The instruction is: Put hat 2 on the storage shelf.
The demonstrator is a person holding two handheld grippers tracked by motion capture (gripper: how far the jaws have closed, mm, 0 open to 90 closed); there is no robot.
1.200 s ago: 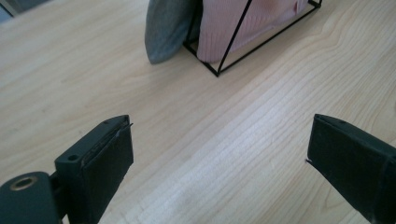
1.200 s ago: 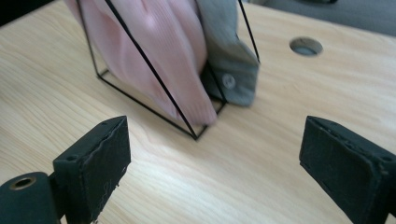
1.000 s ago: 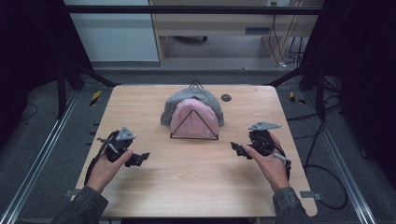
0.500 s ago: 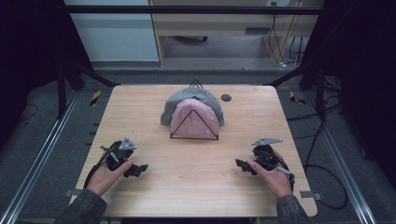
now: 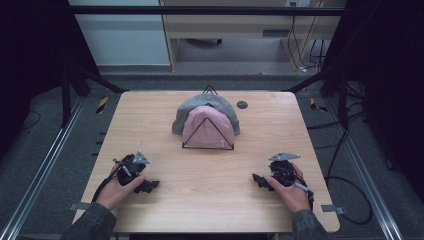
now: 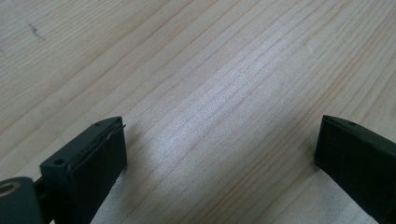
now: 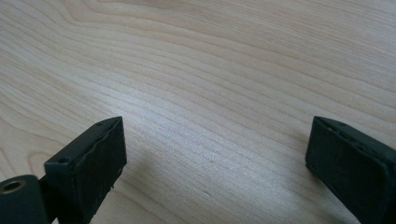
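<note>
A pink knitted hat (image 5: 207,131) sits on a black wire triangular stand (image 5: 208,146) at the table's middle back, with a grey hat (image 5: 200,104) behind and partly under it. My left gripper (image 5: 148,185) rests low at the front left of the wooden table (image 5: 210,195), held by a hand, jaws wide open with bare wood between them (image 6: 219,140). My right gripper (image 5: 258,179) rests at the front right, also open over bare wood (image 7: 215,140). Both are well short of the hats.
A small dark round disc (image 5: 242,104) lies near the table's back right. Metal rails (image 5: 45,165) run along both sides of the table. Cables (image 5: 350,190) trail on the floor at the right. A shelf unit (image 5: 235,30) stands beyond the table.
Both grippers have drawn back toward the table's front edge and lower, away from the hats. The hats and stand have not moved.
</note>
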